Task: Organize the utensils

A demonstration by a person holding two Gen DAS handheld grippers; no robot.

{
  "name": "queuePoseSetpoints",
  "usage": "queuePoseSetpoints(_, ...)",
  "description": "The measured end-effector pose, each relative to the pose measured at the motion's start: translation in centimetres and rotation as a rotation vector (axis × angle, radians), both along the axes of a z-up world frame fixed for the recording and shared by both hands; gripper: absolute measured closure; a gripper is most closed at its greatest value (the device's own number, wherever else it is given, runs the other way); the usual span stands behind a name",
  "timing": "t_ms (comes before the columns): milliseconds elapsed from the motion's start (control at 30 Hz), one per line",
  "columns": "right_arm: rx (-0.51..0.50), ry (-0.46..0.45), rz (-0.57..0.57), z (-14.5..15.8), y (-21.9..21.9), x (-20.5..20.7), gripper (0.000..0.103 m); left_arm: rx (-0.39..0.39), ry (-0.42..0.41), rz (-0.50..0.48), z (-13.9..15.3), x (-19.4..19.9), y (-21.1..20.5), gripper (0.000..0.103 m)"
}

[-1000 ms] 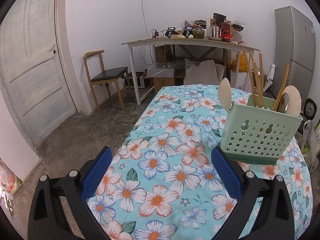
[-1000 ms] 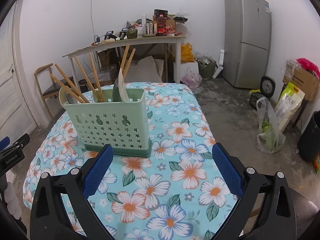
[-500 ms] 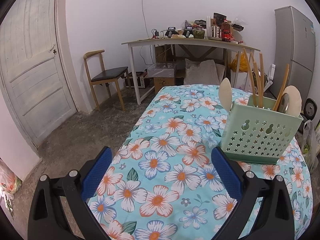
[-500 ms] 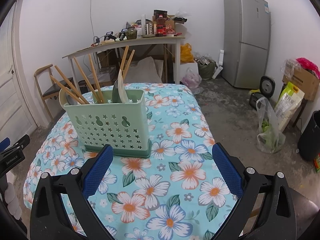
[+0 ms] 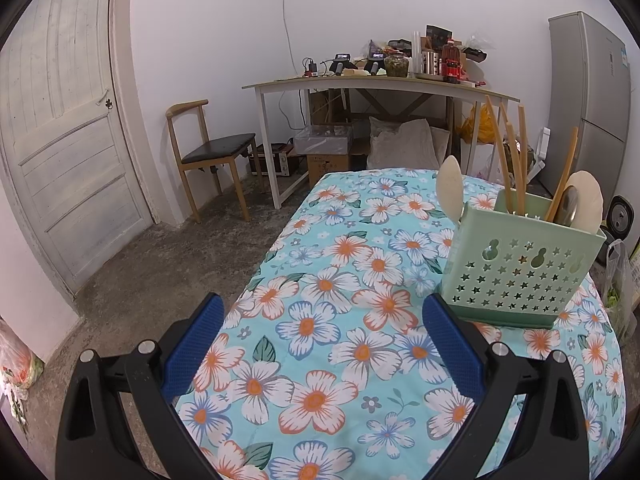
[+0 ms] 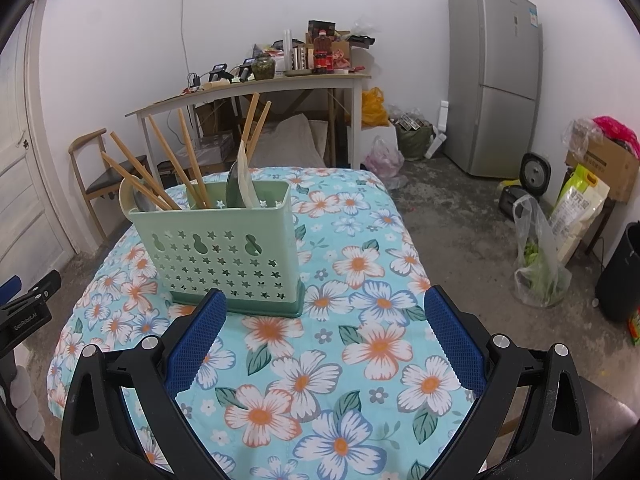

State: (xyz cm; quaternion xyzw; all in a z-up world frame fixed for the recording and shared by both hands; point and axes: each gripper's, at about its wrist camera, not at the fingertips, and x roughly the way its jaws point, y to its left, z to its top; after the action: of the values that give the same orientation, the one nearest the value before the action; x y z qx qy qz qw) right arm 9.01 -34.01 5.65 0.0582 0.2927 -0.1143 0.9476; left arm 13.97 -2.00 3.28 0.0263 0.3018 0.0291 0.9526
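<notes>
Caddy (image 6: 224, 256) upright on floral desk (image 6: 360, 360) — chopsticks (image 6: 172, 168) and spoons (image 5: 450, 190) stand inside. Left gripper (image 5: 320, 344) near caddy's left, fingers spread wide, empty. Right gripper (image 6: 324, 340) just before caddy — fingers wide apart, empty.

The one legible mark reads "GenRobot.AI", in white letters on the black body of the left gripper (image 6: 24, 312), at nine o'clock in the right wrist view. A blue-and-white sticker on the fridge (image 6: 496, 80) at one o'clock carries print too small to read, as does the yellow sack (image 6: 580, 208) at three o'clock.
</notes>
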Motion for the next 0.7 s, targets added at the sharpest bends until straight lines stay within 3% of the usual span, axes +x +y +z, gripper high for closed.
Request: queuePoseSetpoints(700,-0.002,0.001,0.0,0.14,0.24,0.08,0.008,-0.001,0.001,-0.003,0.02,-0.02,-0.03,0.006)
